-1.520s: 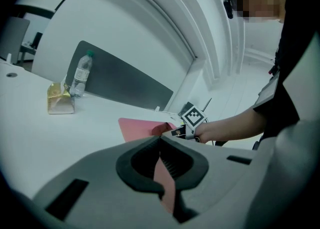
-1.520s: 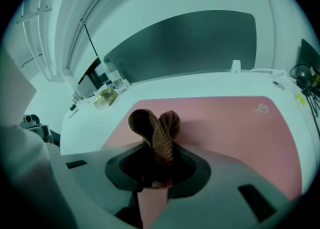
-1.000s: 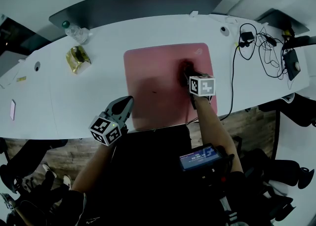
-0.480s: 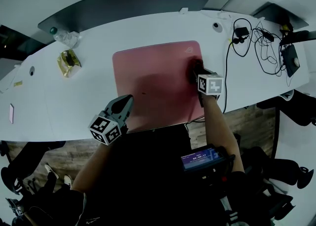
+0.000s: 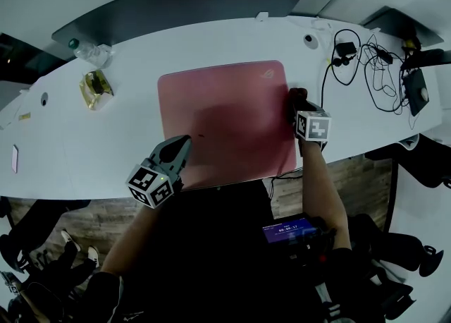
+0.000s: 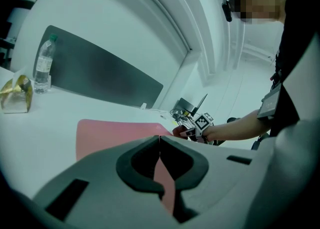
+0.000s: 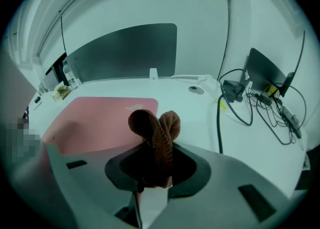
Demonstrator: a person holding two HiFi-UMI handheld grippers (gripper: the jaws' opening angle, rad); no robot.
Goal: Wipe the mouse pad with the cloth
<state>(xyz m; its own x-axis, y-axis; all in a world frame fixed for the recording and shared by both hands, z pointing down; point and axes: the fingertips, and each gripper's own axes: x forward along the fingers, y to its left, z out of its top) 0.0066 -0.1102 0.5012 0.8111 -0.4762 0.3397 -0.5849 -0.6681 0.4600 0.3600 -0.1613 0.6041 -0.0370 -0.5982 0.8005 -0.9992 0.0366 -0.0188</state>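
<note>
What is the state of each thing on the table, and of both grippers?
Pink rectangular mouse pad: lying flat.
Brown knitted cloth: bunched, pinched at one end.
Left gripper: shut, empty.
Right gripper: shut on cloth.
Clear plastic bottle: upright, capped.

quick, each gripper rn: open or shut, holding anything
Left gripper: shut, nothing between its jaws.
Right gripper: shut on the brown cloth.
</note>
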